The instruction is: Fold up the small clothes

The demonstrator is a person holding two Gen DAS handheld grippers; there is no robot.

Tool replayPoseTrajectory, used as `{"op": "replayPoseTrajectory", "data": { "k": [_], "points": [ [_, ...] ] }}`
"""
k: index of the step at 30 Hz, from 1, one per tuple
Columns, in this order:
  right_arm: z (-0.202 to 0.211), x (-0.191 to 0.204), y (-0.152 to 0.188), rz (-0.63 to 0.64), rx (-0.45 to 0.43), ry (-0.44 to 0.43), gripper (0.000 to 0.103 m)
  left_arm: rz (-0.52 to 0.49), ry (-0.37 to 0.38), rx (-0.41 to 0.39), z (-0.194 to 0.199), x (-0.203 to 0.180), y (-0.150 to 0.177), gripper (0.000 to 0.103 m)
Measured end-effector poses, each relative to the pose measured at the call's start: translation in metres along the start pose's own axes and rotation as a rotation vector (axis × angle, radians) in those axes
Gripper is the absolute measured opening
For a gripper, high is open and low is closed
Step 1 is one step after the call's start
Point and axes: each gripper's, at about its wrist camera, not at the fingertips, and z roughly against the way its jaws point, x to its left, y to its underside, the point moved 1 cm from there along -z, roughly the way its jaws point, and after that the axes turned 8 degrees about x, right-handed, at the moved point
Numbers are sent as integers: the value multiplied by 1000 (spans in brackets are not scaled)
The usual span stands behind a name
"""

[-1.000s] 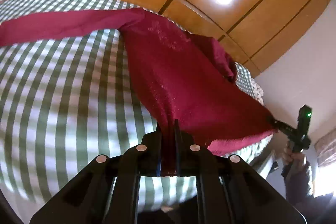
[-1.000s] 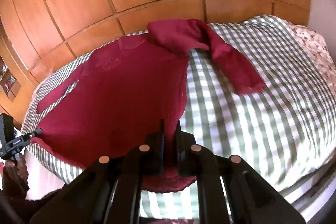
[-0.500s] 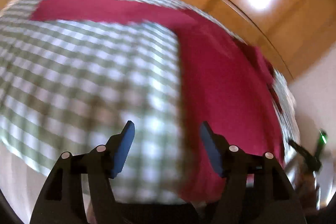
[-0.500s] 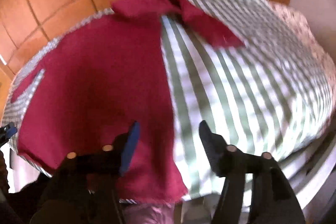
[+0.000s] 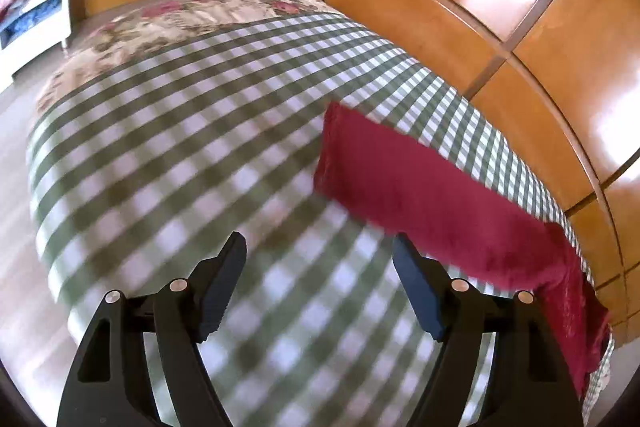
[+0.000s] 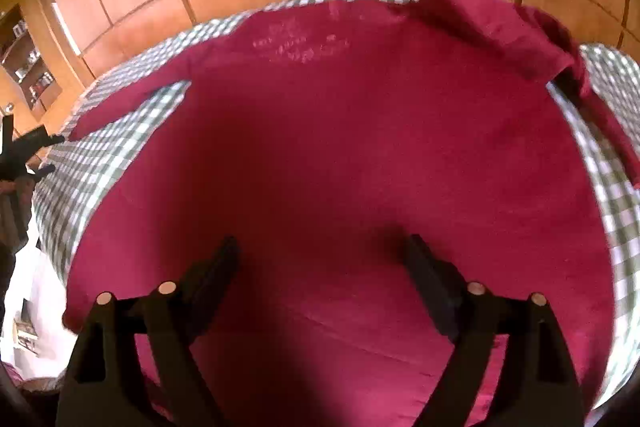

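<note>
Left wrist view shows your left gripper (image 5: 318, 263) with its fingers spread wide and nothing between them, above the green checked bedcover (image 5: 180, 155). One long sleeve (image 5: 420, 195) of the dark red shirt (image 5: 560, 287) lies flat on the cover near the bed's far edge, beside the wooden wardrobe doors (image 5: 480, 7); the cuff end is just ahead of the right finger. A floral cover (image 5: 180, 15) is at the far end of the bed.

In the right wrist view your right gripper (image 6: 322, 259) is also spread and empty, over the shirt body (image 6: 340, 147), which lies spread flat across the bed. The other sleeve (image 6: 500, 23) is bent over near the far right corner.
</note>
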Motion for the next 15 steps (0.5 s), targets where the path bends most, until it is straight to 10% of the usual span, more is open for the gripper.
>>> {"op": "replayPoseTrajectory", "data": {
  "k": [5,9,15],
  "points": [
    [-7,3,7,40,0,15,101,-53,-39,7,-32,-10,-19,73],
    [-10,5,5,19,-5,25,101,-157,-67,14,-46,-24,-29,12],
    [-14,10,3,22,-6,55,101,-152,-155,-186,-12,-30,-64,9]
  ]
}}
